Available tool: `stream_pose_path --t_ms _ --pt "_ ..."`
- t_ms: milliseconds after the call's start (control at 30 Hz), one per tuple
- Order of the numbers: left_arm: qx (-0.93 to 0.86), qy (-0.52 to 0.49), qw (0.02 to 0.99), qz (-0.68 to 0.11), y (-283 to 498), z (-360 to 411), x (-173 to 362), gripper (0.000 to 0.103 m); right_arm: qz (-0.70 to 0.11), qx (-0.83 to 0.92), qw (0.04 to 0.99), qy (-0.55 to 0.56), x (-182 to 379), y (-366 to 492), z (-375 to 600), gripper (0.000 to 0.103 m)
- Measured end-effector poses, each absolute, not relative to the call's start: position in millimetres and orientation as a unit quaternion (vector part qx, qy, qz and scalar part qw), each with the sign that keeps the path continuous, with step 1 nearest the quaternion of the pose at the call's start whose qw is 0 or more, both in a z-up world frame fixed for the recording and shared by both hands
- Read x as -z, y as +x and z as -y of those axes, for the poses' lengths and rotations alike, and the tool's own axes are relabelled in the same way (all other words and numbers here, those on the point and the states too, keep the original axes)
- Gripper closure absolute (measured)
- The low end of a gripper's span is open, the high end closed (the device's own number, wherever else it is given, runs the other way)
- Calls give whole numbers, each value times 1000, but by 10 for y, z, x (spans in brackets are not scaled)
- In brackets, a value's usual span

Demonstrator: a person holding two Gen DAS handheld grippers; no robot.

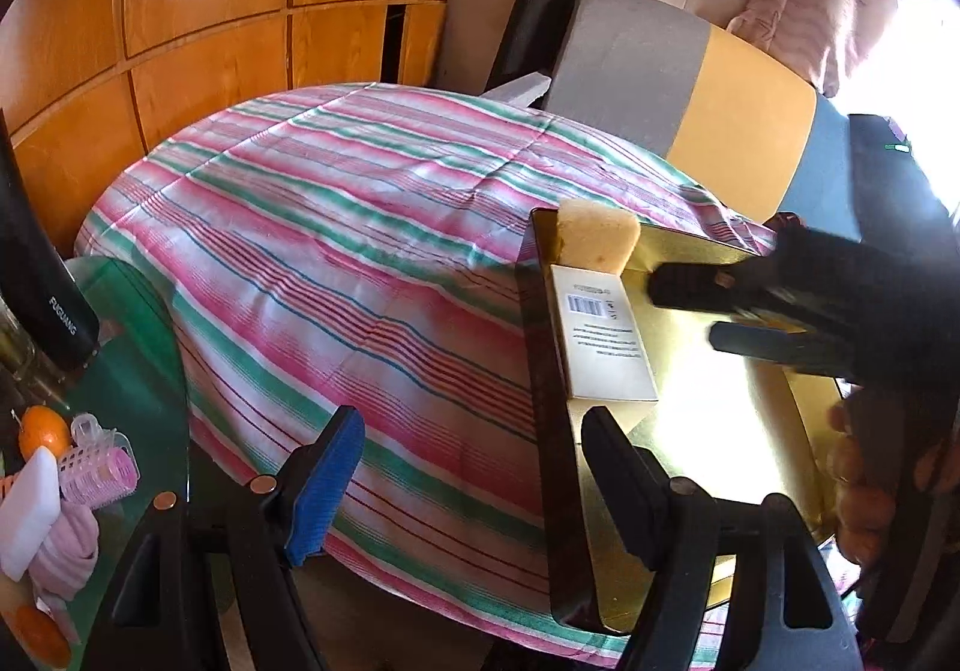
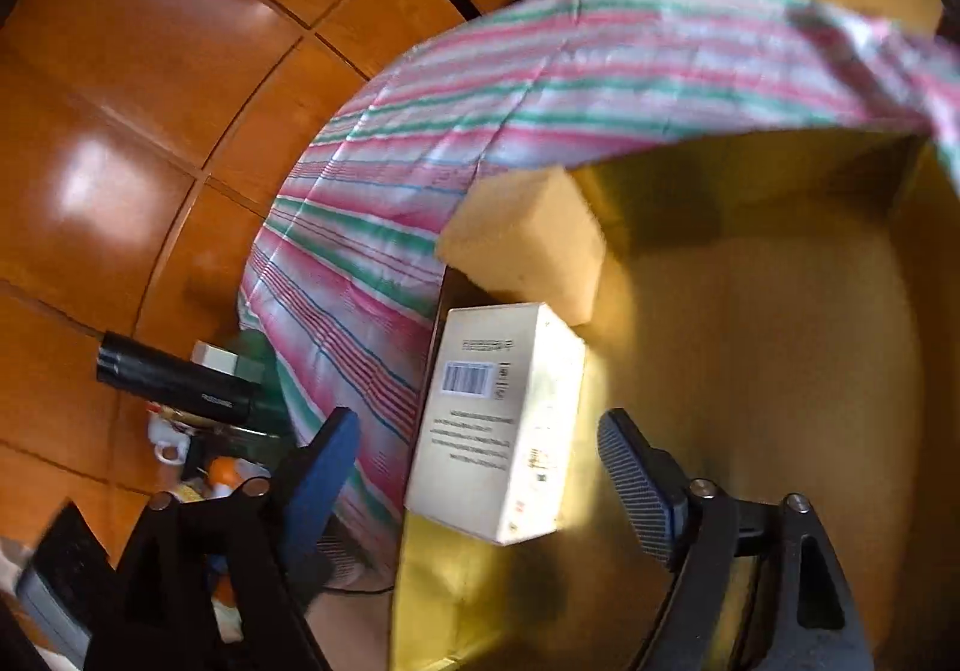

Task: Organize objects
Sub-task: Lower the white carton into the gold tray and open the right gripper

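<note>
Both hand-held grippers, left (image 1: 474, 482) and right (image 2: 480, 467), are released; sponge (image 1: 597, 236) and box (image 1: 603, 338) lie along the tray's (image 1: 543, 371) left edge.

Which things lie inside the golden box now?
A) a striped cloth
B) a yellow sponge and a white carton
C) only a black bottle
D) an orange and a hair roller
B: the yellow sponge and the white carton sit along one wall of the golden box.
</note>
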State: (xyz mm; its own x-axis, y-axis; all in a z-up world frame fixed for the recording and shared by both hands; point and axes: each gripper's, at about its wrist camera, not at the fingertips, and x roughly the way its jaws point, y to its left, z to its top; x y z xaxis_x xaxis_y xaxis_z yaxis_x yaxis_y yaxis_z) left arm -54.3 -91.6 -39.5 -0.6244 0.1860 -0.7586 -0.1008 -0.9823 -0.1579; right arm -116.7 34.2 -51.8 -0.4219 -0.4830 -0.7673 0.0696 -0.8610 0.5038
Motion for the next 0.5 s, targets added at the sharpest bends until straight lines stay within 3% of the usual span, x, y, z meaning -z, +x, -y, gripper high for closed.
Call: stream_pose_path --t_ms 200,500 --pt "-910 -406 87 24 -452 774 276 27 138 863 144 464 240 -805 -531 2" --pt "-913 -391 115 -5 -310 468 159 23 84 906 88 406 -25 -270 -958 0"
